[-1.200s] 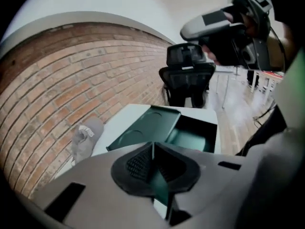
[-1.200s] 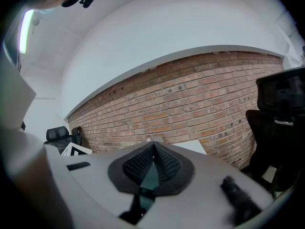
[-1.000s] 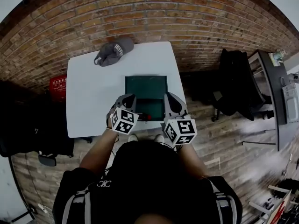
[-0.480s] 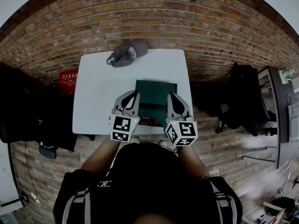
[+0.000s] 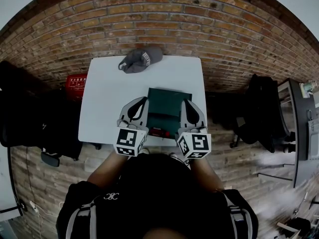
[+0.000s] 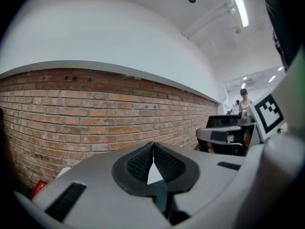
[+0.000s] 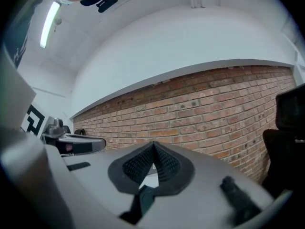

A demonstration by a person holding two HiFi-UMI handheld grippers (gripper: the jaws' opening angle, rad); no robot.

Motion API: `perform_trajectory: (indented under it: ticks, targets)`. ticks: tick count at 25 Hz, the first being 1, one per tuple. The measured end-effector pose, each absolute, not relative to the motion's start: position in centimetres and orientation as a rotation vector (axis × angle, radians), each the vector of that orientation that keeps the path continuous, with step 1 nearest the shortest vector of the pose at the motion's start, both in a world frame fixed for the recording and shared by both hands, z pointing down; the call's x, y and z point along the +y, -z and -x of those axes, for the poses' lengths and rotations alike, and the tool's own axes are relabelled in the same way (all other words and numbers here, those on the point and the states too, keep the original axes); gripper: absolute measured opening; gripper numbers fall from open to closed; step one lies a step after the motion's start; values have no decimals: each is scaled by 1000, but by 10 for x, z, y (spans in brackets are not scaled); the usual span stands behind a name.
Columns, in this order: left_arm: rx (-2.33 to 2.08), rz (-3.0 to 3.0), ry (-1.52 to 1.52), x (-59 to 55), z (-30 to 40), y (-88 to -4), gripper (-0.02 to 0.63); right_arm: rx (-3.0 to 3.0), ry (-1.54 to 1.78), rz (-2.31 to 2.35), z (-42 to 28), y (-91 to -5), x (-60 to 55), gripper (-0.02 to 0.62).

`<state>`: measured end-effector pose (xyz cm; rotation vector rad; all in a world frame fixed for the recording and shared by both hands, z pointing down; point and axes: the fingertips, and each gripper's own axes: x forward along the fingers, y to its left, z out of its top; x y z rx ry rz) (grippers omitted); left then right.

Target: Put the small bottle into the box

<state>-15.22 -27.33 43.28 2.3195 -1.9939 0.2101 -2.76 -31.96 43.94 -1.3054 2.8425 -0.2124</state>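
A dark green box (image 5: 168, 103) lies on the white table (image 5: 109, 103), near its front edge. A small dark thing with a red part (image 5: 158, 132), probably the small bottle, sits just in front of the box, between my two grippers. My left gripper (image 5: 145, 99) hovers by the box's left side and my right gripper (image 5: 185, 101) by its right side. In the left gripper view the left gripper (image 6: 153, 146) is shut with nothing between its pads. The right gripper (image 7: 153, 144) in its own view is likewise shut and empty. Both point toward the brick wall.
A grey cap (image 5: 141, 59) rests at the table's far edge. A red crate (image 5: 76, 80) stands on the floor to the left of the table. Dark bags or chairs (image 5: 261, 111) sit to the right. A brick wall (image 5: 164, 24) rises behind the table.
The head view has shifted, so the table sits further right and lower. Both grippers have tilted up a little and still flank the box's front, shut.
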Motion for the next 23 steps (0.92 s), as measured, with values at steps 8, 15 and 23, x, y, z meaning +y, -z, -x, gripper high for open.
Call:
perform_trajectory:
  ticks: [8,15,23]
  targets:
    - [-2009,-2279,-196,-273,156,-436,15,2842,229,1301,23,-440,-318,28]
    - [-1993,-2273,-206,-266,153,-440,15,2817,208,1325,13,-433,-310,28]
    - [-1972,-2267,-216,-256,146,-448,15,2839,212,1335,5,-439,-298,28]
